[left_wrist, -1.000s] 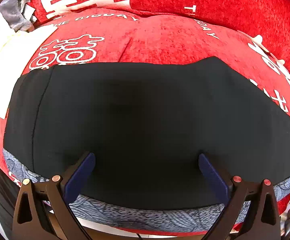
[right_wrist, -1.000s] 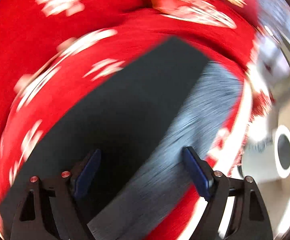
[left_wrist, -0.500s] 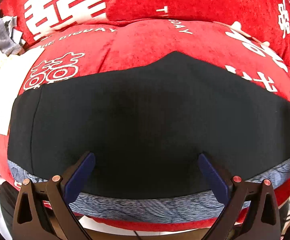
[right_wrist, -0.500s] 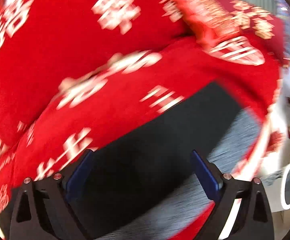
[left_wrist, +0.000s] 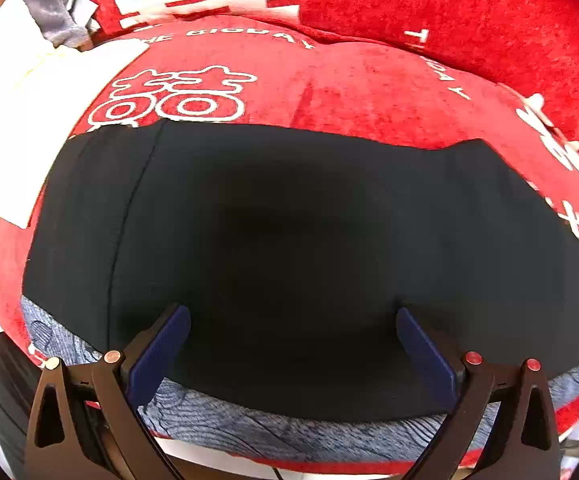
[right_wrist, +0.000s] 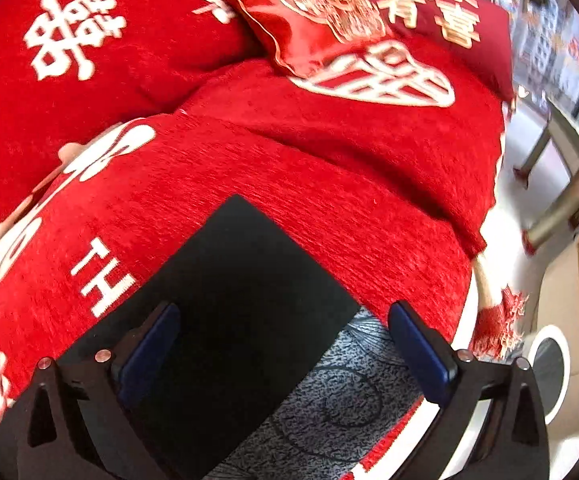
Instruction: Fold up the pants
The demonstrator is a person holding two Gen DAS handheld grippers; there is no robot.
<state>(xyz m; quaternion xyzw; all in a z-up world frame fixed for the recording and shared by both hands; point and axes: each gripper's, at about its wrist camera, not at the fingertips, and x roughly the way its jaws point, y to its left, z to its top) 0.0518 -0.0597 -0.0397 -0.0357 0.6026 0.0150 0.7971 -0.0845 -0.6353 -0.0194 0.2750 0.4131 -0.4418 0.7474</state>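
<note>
The black pants [left_wrist: 289,248] lie flat, folded, on a red sofa seat [left_wrist: 329,92], over a grey-blue patterned cloth [left_wrist: 273,428] along the front edge. My left gripper [left_wrist: 292,320] is open and empty, hovering above the pants' near part. In the right wrist view a corner of the pants [right_wrist: 245,280] points away, with the grey-blue cloth [right_wrist: 341,392] beside it. My right gripper [right_wrist: 283,316] is open and empty above that end.
Red cushions with white characters [right_wrist: 69,36] back the seat. An embroidered red pillow [right_wrist: 329,12] lies at the far right. White paper [left_wrist: 29,120] and grey cloth [left_wrist: 49,12] sit at the left. A table leg [right_wrist: 557,208] and a white round object [right_wrist: 549,364] stand on the floor.
My right gripper has swung away from the pants toward the sofa's right end and pillows. My left view has shifted slightly sideways; the pants lie unmoved.
</note>
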